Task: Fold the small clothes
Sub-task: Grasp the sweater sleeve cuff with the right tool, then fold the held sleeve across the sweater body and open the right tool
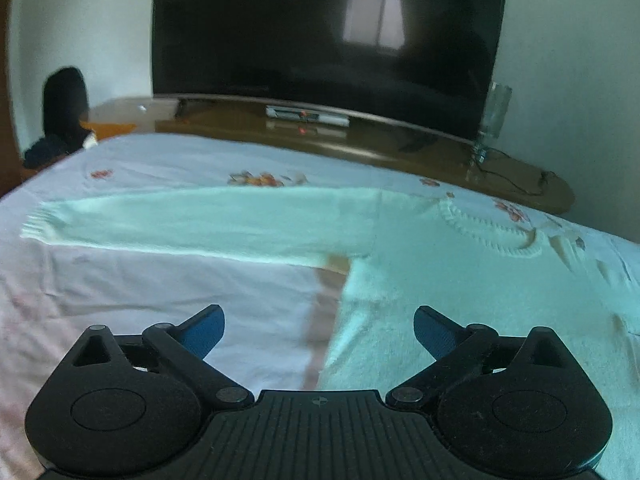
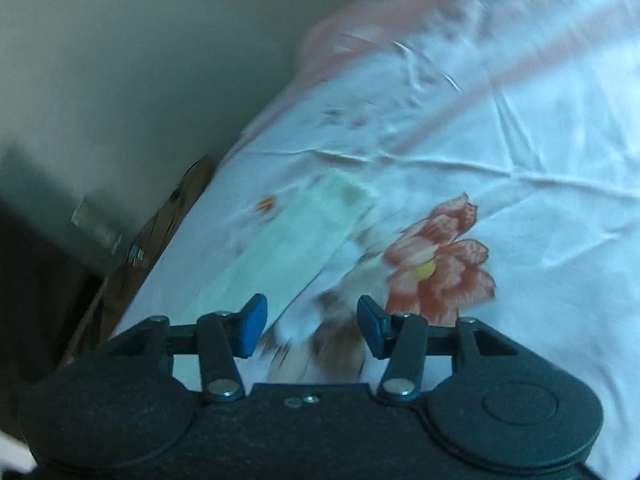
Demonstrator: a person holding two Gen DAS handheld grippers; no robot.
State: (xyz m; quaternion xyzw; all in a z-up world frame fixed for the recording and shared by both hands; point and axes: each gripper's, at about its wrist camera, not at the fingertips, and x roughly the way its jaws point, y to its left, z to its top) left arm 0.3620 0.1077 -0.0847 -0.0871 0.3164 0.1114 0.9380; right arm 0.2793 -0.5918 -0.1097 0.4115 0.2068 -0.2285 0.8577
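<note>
- Left claw [image 1: 319, 330]: blue-padded fingers spread wide, holding nothing. The pale mint-green knitted sweater [image 1: 420, 280] lies flat on the bed, ahead of this claw and to its right; one long sleeve [image 1: 192, 222] stretches away ahead and to its left.
- Risk: closing on the sweater's side edge just ahead may also pinch the white floral bedsheet [image 1: 160, 300] beneath, so that both layers lift together.
- Risk: a single-point pinch on soft knit may let the body sag and crease during folding.
- Right claw [image 2: 312, 326]: fingers moderately spread, nothing between them. A pale green sleeve [image 2: 292, 240] extends ahead and to its left, ending at the cuff.
- Risk: this view is motion-blurred; the sleeve edge close ahead is indistinct, so a closing grasp may miss it.
- Risk: the sleeve lies near the bed edge [image 2: 192, 216], left of this claw; a loose drag could slide it off.
</note>
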